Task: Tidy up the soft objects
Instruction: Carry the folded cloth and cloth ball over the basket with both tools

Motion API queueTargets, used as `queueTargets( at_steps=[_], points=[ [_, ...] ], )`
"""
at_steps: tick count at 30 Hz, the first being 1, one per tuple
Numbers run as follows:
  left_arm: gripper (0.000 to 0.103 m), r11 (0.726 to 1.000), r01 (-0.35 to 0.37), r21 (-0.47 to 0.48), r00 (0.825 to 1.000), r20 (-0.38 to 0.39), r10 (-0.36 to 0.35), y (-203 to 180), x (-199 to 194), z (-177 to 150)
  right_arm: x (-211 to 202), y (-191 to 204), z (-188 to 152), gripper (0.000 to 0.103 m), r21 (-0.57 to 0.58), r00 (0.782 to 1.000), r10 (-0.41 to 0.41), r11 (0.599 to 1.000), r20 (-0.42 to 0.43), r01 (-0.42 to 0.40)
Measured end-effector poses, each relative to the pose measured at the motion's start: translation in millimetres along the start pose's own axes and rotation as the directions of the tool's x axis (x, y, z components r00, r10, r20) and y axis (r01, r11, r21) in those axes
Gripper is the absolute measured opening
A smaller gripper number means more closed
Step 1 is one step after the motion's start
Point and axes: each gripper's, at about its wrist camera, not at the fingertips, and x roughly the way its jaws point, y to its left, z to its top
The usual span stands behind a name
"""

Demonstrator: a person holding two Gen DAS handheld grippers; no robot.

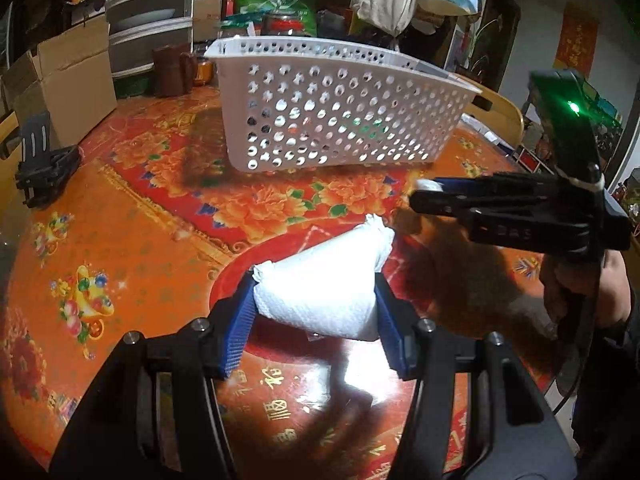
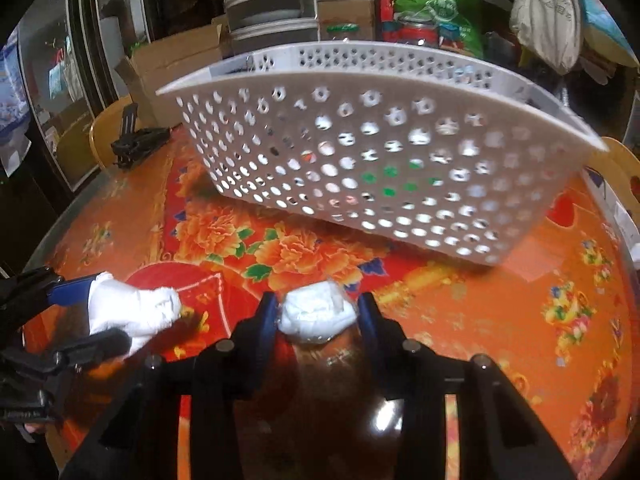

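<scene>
Ahead on worktop (image 1: 120, 208): white perforated basket (image 1: 340, 116), beyond both bundles.
Left gripper (image 1: 316, 308): clamped on white paper-towel wad (image 1: 320, 292).
Right gripper (image 2: 318, 314): clamped on small plastic-wrapped white bundle (image 2: 318, 312).

A white wrapped bundle (image 2: 318, 314) is clamped between the right gripper (image 2: 318, 316) pads, before the perforated basket (image 2: 360, 152).
</scene>
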Motion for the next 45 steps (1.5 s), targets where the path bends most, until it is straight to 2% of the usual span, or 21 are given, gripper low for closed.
queueTargets(
  at_steps=[9,17,21,28,33,38,45],
  points=[
    [0.053,1.000,0.017,0.006,0.998,0.055,-0.017,-10,-24,6,-57,-32,-31,0.040,0.049,0.997,-0.027,0.999,0.072,0.024],
    [0.053,1.000,0.018,0.017,0.993,0.117,-0.020,-22,-53,17,-112,-32,-47,0.040,0.042,0.987,-0.052,0.998,0.153,0.046],
    [0.053,1.000,0.017,0.016,0.990,0.141,-0.019,-26,-65,29,-135,-28,-45,0.040,0.030,0.979,-0.060,0.998,0.196,0.055],
    [0.053,1.000,0.015,0.013,0.981,0.194,-0.018,-30,-91,61,-160,-24,-24,0.040,0.006,0.964,-0.070,0.997,0.257,0.071],
    [0.053,1.000,0.026,0.004,0.974,0.227,-0.026,-29,-103,102,-169,-25,3,0.040,-0.020,0.958,-0.076,0.996,0.278,0.085],
    [0.053,1.000,0.026,0.010,0.975,0.222,-0.027,-32,-95,147,-164,-28,43,0.040,-0.053,0.954,-0.087,0.993,0.287,0.106],
    [0.053,1.000,0.018,-0.011,0.984,0.176,-0.015,-31,-58,207,-127,-41,102,0.040,-0.071,0.962,-0.102,0.990,0.253,0.124]
  ],
)
